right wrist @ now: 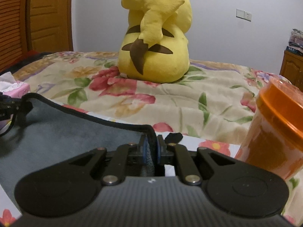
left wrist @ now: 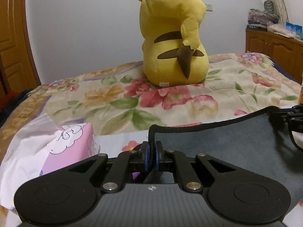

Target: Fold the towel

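Both pairs of jaws are clamped on the dark grey towel (left wrist: 217, 147): the left gripper (left wrist: 151, 156) pinches its left corner, the right gripper (right wrist: 151, 152) its right corner, and the bound edge sags slightly between them. The cloth hangs from that edge above the floral bedspread (left wrist: 117, 102), each gripper visible at the far side of the other's view.

We judge the fold is mid-carry, so we should move both corners together at one height, keeping the edge taut enough not to droop into a crease. We want the held corners to land square on the opposite ones, which lie out of sight below, so we lower slowly and release only once the cloth rests.

Outward, a pink tissue box (left wrist: 72, 147) sits just beside the left corner and an orange jar (right wrist: 274, 132) near the right; we should clear both. The Pikachu plush (left wrist: 170, 43) sits well apart.
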`<state>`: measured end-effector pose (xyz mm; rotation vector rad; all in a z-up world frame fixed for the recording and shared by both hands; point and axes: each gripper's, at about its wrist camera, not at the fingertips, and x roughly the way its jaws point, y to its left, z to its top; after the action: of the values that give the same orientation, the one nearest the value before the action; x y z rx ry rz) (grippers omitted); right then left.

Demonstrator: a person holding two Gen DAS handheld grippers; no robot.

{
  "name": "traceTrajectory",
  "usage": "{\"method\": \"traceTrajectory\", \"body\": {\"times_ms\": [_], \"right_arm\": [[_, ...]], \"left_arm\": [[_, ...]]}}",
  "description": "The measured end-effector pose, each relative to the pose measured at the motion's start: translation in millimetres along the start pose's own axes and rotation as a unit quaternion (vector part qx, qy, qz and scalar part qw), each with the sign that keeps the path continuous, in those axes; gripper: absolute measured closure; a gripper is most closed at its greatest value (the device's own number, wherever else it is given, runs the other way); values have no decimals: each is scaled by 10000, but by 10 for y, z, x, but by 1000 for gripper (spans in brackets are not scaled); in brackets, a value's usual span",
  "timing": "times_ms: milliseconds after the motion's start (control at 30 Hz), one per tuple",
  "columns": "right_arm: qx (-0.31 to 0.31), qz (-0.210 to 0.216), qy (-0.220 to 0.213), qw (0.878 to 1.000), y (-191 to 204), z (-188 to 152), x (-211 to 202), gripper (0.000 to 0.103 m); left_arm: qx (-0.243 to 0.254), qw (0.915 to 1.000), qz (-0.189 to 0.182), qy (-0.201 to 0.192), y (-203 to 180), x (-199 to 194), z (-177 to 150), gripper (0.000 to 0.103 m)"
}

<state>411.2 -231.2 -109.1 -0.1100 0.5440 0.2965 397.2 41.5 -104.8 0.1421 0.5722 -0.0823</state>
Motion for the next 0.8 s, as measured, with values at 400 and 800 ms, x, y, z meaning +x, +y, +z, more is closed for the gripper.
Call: {"method": "traceTrajectory", "body": {"times_ms": [400,800], "right_arm": [[25,131,-53,9999,15,-23,-167,58],[129,334,6,9994,157,-95,-475,58]], "left_arm": [[133,9999,-29,56,-60,-90,-90,53],[112,9998,-151,78,-102,-414,-140,28]]}}
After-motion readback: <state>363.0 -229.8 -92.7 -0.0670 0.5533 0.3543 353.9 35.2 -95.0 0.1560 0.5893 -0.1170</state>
